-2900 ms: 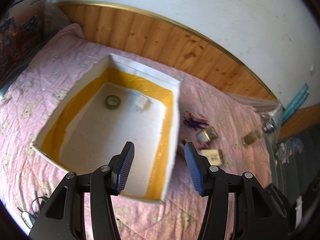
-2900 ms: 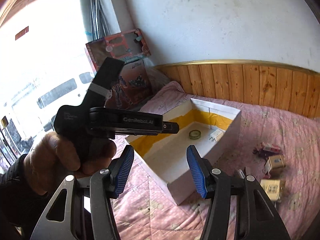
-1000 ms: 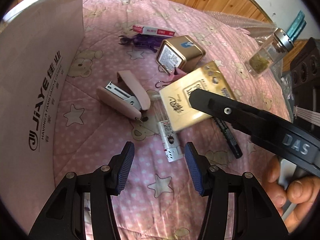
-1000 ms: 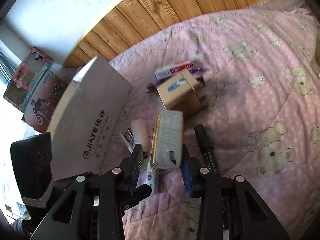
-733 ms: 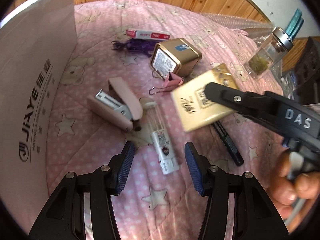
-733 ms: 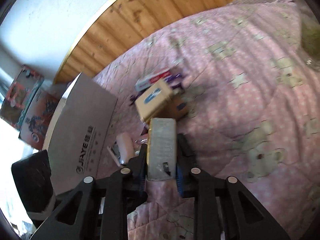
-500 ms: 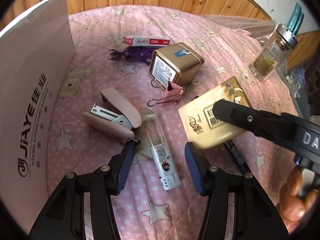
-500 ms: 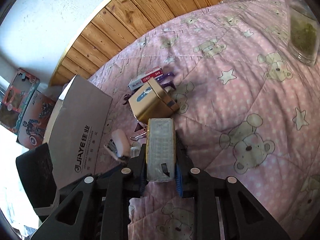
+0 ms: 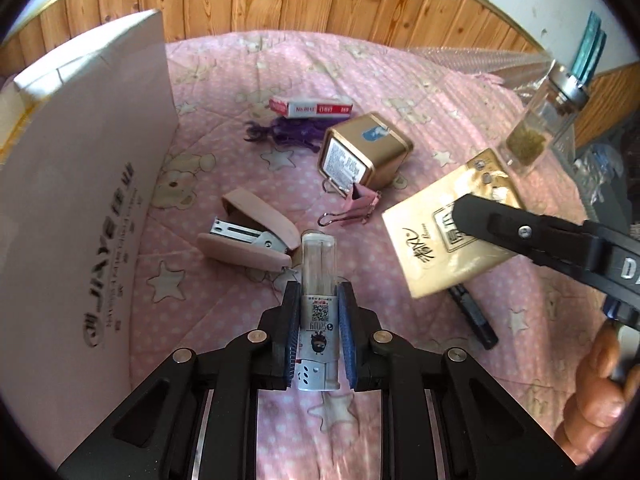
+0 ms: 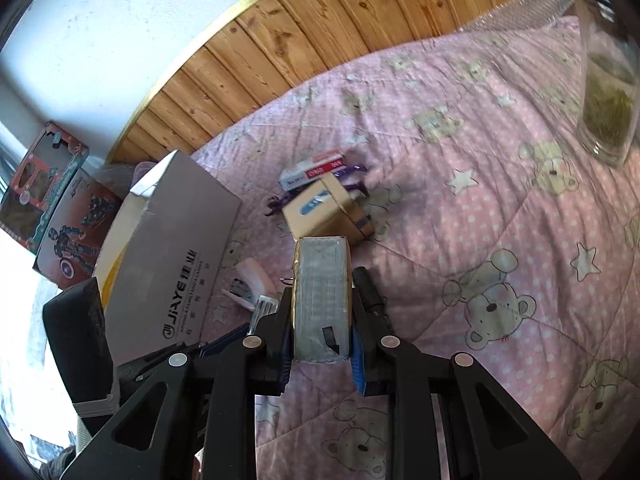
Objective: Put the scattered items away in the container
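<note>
Pink quilted bedding [image 9: 420,92] printed with bears and stars carries all the loose items; they lie in a cluster just right of the white cardboard box [image 9: 80,184], which serves as the container and stands at the left of both views.

The left gripper [image 9: 319,320] is clamped on a clear plastic tube with a printed label [image 9: 318,276]. The blue pads [image 9: 346,320] bear on the tube's two long sides, about midway along, with the tube in line with the fingers. This grip probably keeps the tube from pivoting during transfer. Whether the tube has left the bedding cannot be determined.

The right gripper [image 10: 322,320] is closed on a flat gold packet [image 10: 322,296] across its thin dimension. In the left wrist view the same packet [image 9: 444,240] hangs clear of the bedding, broad face tilted toward the camera. Gripping the narrow edges is the evident choice, since the broad face would exceed the finger opening.

Items remaining on the bedding:
- pink stapler [image 9: 250,236], lying open, just left of the tube's far end
- pink binder clip [image 9: 352,208], touching the gold tin
- gold square tin [image 9: 362,156], tipped on its side
- red-and-white staple box [image 9: 312,106] and a purple object [image 9: 286,134] beside it, farthest from the grippers
- black pen [image 9: 474,320], partly under the raised packet
- glass jar [image 9: 540,120], upright at the far right, well apart from the cluster

Both grasped items must next clear the box's near wall, which is taller than anything in the cluster.
</note>
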`<act>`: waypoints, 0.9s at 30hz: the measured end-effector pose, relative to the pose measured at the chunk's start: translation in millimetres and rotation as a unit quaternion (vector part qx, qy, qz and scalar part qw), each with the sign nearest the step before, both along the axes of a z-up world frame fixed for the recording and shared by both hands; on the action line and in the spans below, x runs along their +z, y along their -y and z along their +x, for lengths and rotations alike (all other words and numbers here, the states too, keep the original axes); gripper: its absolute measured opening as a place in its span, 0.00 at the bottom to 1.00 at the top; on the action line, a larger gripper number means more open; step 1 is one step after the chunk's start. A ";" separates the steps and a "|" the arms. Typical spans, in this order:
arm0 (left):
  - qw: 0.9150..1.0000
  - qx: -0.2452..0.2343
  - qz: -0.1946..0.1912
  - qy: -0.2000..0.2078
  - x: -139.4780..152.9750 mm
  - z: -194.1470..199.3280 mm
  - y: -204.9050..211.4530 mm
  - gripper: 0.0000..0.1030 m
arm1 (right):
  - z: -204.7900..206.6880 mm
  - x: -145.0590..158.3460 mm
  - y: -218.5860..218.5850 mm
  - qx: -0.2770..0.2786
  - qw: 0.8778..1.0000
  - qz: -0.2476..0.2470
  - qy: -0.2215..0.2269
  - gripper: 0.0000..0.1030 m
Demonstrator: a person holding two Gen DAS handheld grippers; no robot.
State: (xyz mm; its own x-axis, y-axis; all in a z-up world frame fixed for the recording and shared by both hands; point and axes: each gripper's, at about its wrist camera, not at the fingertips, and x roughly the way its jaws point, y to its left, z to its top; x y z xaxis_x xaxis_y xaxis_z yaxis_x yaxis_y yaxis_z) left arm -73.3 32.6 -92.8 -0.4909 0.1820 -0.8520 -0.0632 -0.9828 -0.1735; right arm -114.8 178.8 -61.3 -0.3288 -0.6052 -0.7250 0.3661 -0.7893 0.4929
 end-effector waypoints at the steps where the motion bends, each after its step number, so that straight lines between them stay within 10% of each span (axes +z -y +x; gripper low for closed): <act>1: 1.000 0.001 0.003 -0.003 4.7 2.5 2.3 0.19 | 2.0 2.5 1.5 0.003 1.000 0.000 -0.003 0.24; 27: 0.996 0.037 0.034 -0.070 90.0 53.0 40.1 0.19 | 56.1 46.2 31.2 0.069 0.996 0.006 -0.061 0.24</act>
